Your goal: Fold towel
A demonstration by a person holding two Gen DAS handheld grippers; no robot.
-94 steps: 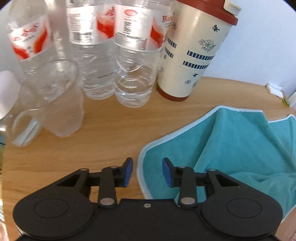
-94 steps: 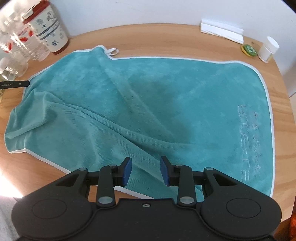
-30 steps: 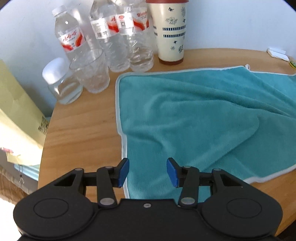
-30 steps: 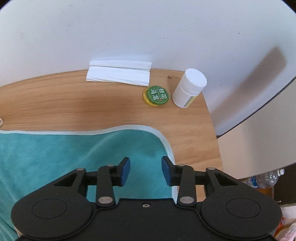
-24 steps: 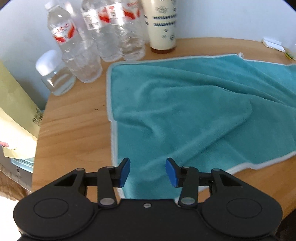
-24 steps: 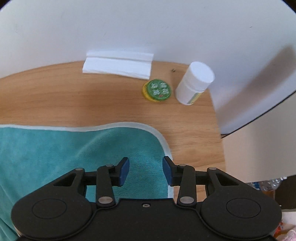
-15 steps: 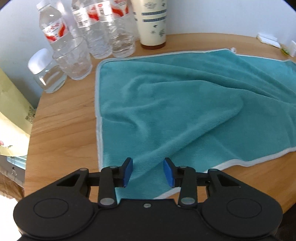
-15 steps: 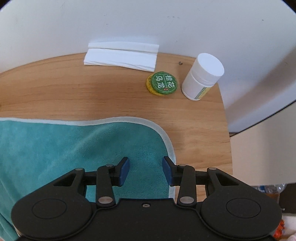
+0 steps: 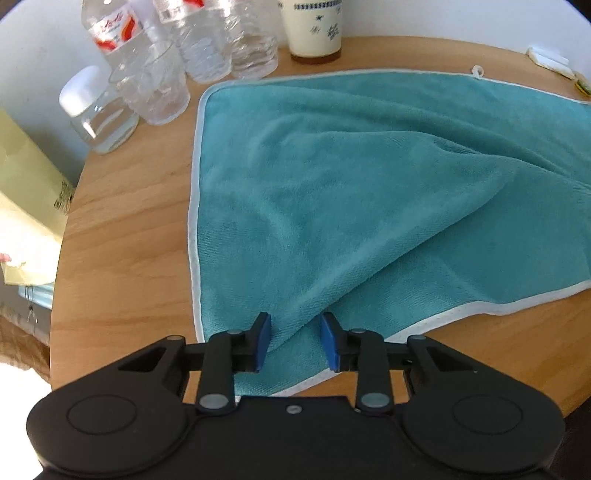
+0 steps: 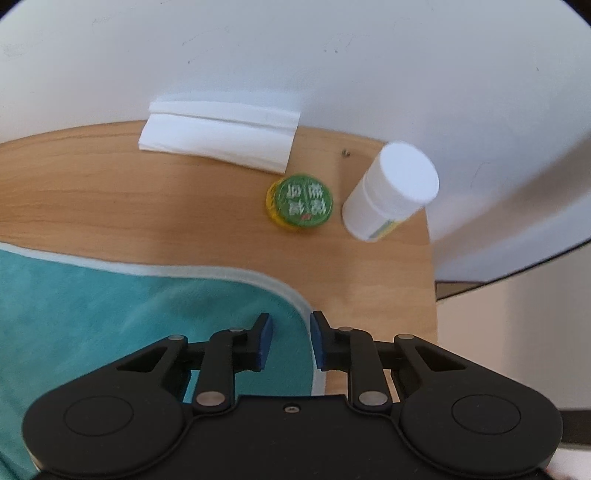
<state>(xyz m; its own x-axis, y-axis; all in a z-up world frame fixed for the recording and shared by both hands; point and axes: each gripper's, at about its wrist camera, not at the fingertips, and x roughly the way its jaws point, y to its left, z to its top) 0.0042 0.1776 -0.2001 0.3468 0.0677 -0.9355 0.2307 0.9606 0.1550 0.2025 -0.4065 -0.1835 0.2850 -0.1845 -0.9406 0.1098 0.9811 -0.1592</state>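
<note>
Presently, left wrist view: the towel [image 9: 351,192], teal with a white hem, lies spread and rumpled on the desk [image 9: 122,258], one ridge running to its near-left corner. The left gripper [image 9: 294,341] stands open with that corner between its jaws, not yet pinched; a second ago it was further back with the hem ahead of it, and the jaws have since narrowed a little. Bottles [image 9: 207,44], a glass [image 9: 162,92], a jar [image 9: 98,110] and a patterned cup [image 9: 314,29] crowd the desk's far-left edge, just beyond the towel's far corner.

Right wrist view: the right gripper [image 10: 290,341] is open, jaws astride the hem at the towel's [image 10: 110,317] far-right corner; it has crept forward over the past second, its gap slightly smaller. Folded tissue [image 10: 221,138], a green cap [image 10: 301,201] and a white bottle [image 10: 391,188] sit along the desk's far-right edge, apart from the cloth.

Judgement: both corners are lined up for grasping; the fold itself is not yet begun.
</note>
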